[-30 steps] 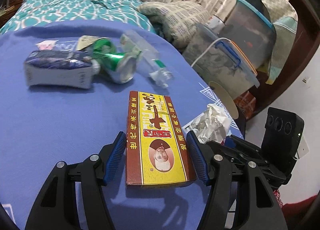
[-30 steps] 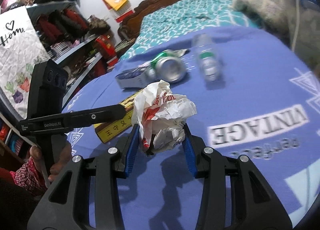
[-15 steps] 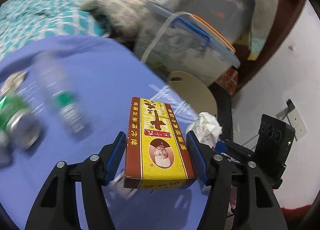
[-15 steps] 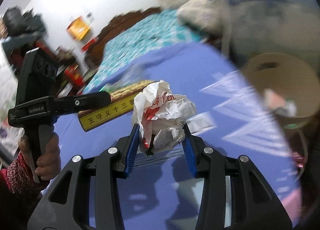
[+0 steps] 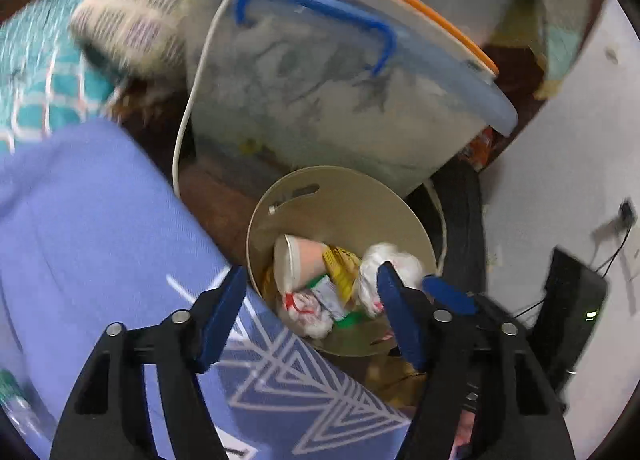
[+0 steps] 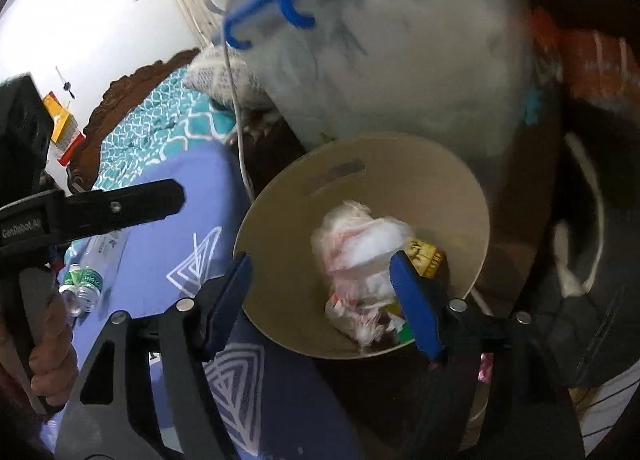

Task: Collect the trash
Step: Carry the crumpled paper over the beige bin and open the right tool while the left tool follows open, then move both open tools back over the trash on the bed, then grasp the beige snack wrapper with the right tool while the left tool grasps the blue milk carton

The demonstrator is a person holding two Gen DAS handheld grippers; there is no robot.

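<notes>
Plastic tub [image 5: 340, 107] crowds bin [image 5: 344, 195].

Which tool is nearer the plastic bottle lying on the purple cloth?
Left. The left tool reaches over the cloth just above the plastic bottle; the right tool, jaws opening and empty, hangs over the bin.

The left tongs [image 5: 312, 308] point steeply downward, their blue-padded jaws opening with nothing pressed between them. The right tongs [image 6: 320, 300] also tilt downward, jaws spreading wide and gripping nothing. In the right wrist view, at about nine o'clock, a hand [image 6: 48, 352] wraps the handle of the left tongs, whose black arm reaches toward three o'clock.
</notes>
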